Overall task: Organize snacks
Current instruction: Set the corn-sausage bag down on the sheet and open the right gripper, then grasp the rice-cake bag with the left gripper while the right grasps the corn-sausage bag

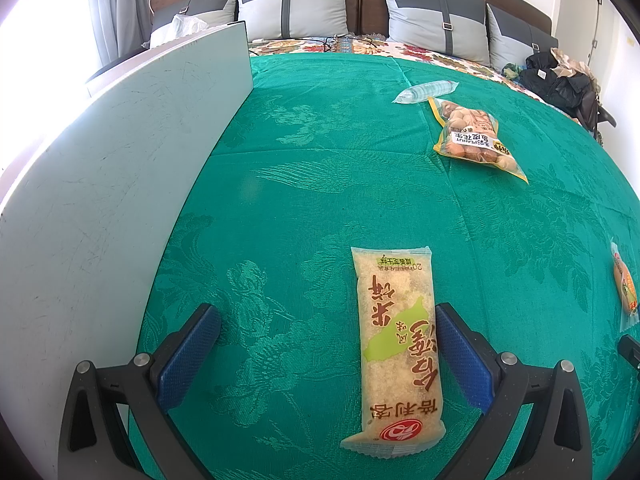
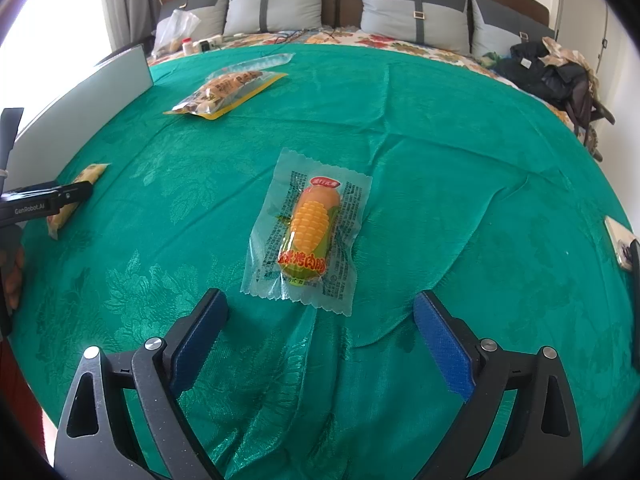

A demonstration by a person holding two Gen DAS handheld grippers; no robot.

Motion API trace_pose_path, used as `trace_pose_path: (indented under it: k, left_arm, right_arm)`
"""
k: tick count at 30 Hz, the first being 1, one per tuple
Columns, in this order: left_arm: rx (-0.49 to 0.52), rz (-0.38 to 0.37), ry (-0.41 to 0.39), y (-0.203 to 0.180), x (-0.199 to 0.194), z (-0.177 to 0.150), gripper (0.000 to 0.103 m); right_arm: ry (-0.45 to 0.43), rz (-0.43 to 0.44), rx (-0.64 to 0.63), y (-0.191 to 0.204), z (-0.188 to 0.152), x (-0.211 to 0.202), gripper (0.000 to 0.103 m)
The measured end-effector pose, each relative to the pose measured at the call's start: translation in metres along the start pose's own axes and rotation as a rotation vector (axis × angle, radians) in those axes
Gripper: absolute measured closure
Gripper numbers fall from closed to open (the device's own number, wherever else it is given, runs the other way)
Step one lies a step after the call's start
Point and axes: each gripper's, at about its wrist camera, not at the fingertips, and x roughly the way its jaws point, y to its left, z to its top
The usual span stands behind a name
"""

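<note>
A long yellow rice-cracker pack [image 1: 396, 352] lies on the green cloth [image 1: 320, 168] between the fingers of my left gripper [image 1: 326, 316]. That gripper is open, and the pack lies close beside its right finger. A clear corn-sausage pack [image 2: 310, 228] lies just ahead of my right gripper [image 2: 320, 298], which is open wide with only cloth between its fingers. A yellow peanut bag [image 1: 472, 136] [image 2: 224, 92] and a clear tube-shaped packet [image 1: 424, 90] [image 2: 260, 62] lie farther back. The corn-sausage pack [image 1: 624, 284] also shows at the left wrist view's right edge.
A white panel [image 1: 120, 180] [image 2: 88, 88] stands along the left side of the cloth. Grey pillows [image 1: 292, 4] line the headboard. Dark clothes [image 2: 552, 76] are piled at the back right. A small flat object [image 2: 620, 244] lies at the right edge.
</note>
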Motion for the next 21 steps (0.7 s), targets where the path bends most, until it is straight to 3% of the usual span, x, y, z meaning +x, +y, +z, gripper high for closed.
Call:
trace_pose_path:
  k: [21]
  left_arm:
    - [0.0,0.0,0.0,-0.0001,0.0002,-0.0004,0.0]
  right_arm:
    - [0.0,0.002,0.0,0.0013,-0.0005,-0.0008,0.006]
